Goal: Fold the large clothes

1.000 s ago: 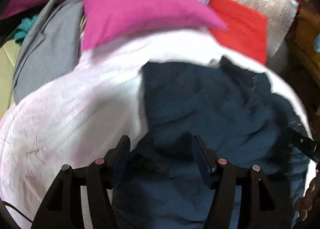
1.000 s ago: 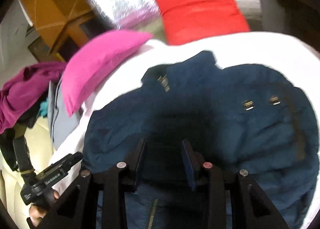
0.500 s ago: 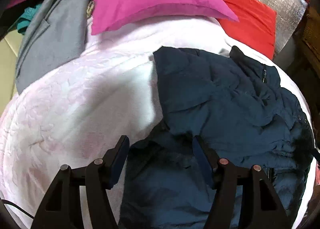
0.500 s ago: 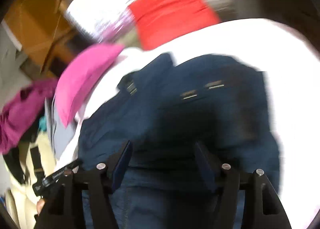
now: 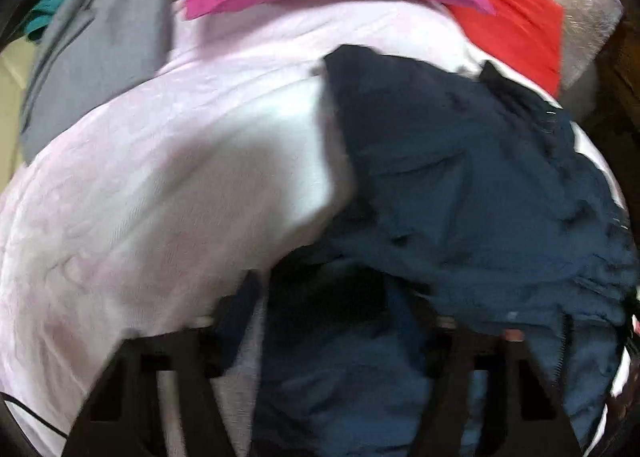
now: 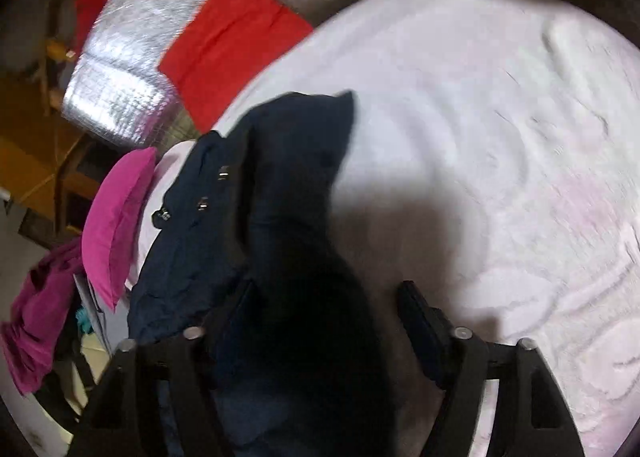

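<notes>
Jacket (image 5: 460, 177), navy and padded, lies crumpled on the pale quilt (image 5: 160, 177), its near part bunched under both tools and a long flap reaching away from the right one. It looks soft, puffy and fairly light, with a smooth shell that probably slides on itself, so a shallow pinch of the outer layer alone would likely slip or drag only one ply. Seams, hem and the stiffer strip with metal snaps (image 6: 203, 203) seem the firmer places to take hold. The left gripper (image 5: 332, 297) is blurred; its jaws have just been closing with jacket cloth between them, but whether they already bite I cannot tell. The right gripper (image 6: 320, 289) has also just been closing around the dark flap; its right finger (image 6: 420, 313) shows a sliver of quilt beside it, so the cloth seems not yet clamped.
</notes>
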Demonstrator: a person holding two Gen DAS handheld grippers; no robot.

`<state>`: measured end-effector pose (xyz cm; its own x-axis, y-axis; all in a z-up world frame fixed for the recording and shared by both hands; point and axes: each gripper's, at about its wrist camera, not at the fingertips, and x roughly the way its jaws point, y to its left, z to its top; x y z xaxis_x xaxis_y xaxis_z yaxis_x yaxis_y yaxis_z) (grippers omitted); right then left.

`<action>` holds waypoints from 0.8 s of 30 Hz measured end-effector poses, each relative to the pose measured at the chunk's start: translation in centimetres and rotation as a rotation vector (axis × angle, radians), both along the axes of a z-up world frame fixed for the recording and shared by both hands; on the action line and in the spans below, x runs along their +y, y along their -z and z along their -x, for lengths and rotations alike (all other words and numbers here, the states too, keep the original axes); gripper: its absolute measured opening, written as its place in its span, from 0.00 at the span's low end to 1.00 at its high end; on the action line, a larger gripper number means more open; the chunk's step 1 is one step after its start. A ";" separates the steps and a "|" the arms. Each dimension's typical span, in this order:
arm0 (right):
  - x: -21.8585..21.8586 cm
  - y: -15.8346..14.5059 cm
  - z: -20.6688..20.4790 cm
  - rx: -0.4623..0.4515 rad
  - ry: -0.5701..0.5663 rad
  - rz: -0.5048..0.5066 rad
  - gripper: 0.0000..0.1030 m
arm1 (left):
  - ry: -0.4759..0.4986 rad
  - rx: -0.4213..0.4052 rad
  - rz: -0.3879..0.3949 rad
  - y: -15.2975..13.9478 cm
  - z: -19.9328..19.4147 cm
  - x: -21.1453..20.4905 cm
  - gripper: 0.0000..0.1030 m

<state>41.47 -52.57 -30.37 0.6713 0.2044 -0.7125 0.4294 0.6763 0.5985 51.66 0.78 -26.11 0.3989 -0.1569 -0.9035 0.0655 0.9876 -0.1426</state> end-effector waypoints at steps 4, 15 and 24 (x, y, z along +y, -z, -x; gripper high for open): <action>2.7 -2.7 -1.9 -0.043 -0.032 0.139 0.27 | -0.022 -0.026 -0.005 -0.6 0.3 0.5 0.45; 2.4 -1.7 -2.1 0.014 -0.004 0.158 0.30 | 0.023 -0.032 -0.104 -0.9 1.3 -0.4 0.45; 3.3 -4.3 0.4 -0.038 -0.004 0.135 0.73 | 0.059 -0.208 -0.168 -5.7 5.1 -0.3 0.46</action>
